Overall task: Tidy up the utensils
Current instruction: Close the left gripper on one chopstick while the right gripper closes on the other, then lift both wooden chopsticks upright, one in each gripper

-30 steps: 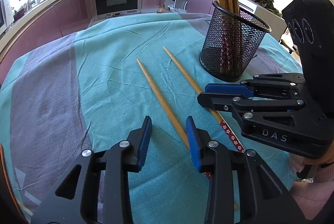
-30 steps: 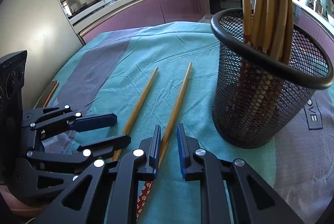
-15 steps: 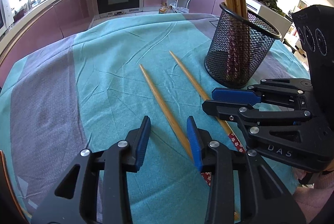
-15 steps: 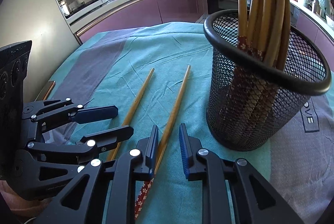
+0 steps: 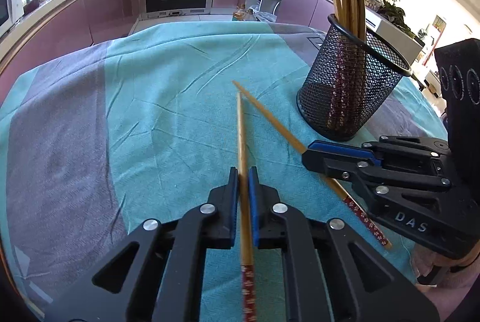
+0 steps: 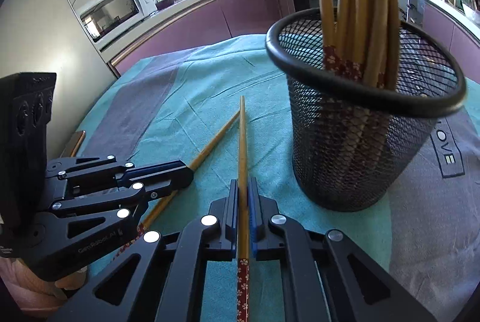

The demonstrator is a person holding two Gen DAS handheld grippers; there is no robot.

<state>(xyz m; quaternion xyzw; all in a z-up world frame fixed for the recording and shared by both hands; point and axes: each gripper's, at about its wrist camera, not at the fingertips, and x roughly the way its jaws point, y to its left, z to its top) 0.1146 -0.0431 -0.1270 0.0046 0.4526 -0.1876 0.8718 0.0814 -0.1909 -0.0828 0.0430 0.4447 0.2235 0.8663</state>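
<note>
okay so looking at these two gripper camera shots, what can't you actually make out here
- Left wrist view: the patterned end of the chopstick in the left hand-held gripper is blurred and runs off the bottom edge.
- Both views: how many chopsticks stand in the mesh holder; they overlap behind the mesh.
- Right wrist view: the cloth's lettering is cut off by the holder.

A table under a teal and grey cloth [image 5: 168,100] carries a black mesh cup [image 5: 348,100] standing upright at two o'clock from the cloth's middle.
</note>
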